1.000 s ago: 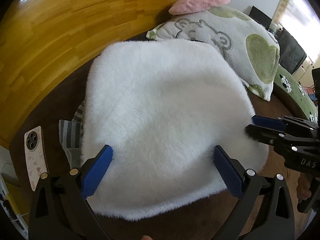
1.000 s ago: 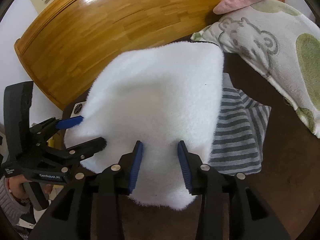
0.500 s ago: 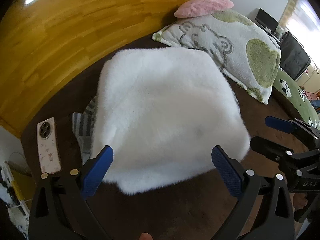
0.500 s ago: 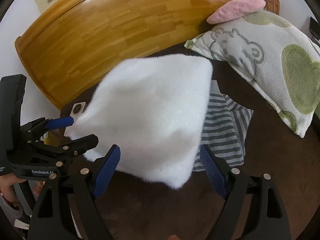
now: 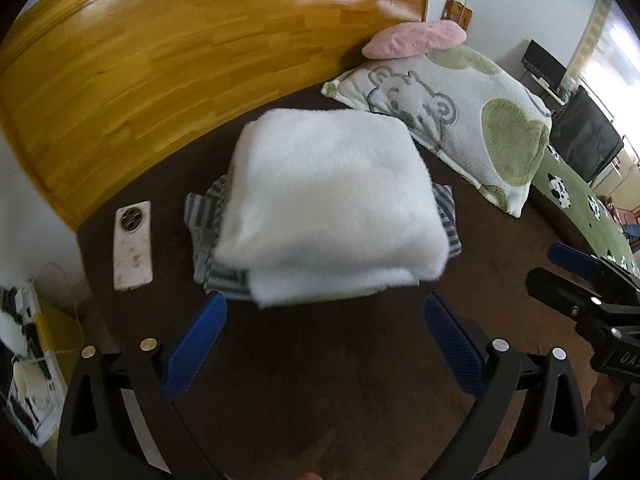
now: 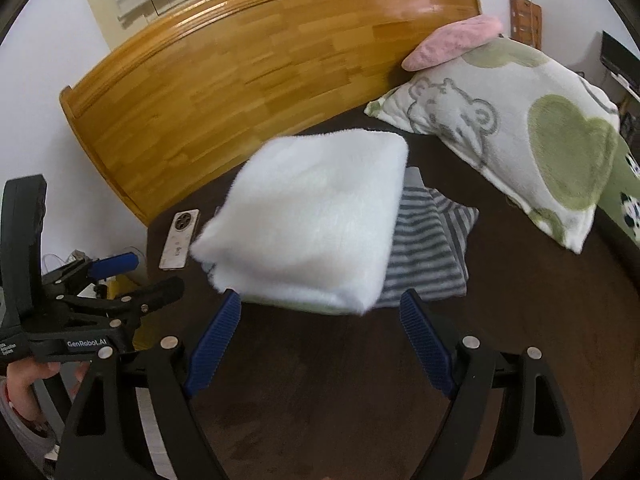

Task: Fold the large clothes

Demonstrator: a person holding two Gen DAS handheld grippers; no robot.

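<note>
A white fluffy garment (image 5: 332, 208) (image 6: 312, 220) lies folded into a thick square on the brown bed cover (image 5: 320, 392). It rests on top of a grey striped garment (image 5: 204, 220) (image 6: 428, 248). My left gripper (image 5: 324, 300) hangs open just in front of the white garment's near edge, with nothing between its fingers. My right gripper (image 6: 320, 298) is open too and holds nothing, clear of the fabric. In each wrist view the other gripper shows at the side: the right one (image 5: 560, 268) and the left one (image 6: 148, 272).
A phone (image 5: 133, 244) (image 6: 180, 238) lies face down left of the pile. A wooden headboard (image 5: 180, 60) stands behind. A green-and-white bear pillow (image 5: 460, 120) with a pink cushion (image 5: 416, 38) sits at the right. Cluttered items (image 5: 28, 360) are off the bed's left edge.
The right gripper opened and let go of the white garment's front edge. Both grippers drew back and up, so the folded pile now lies beyond their fingertips.
</note>
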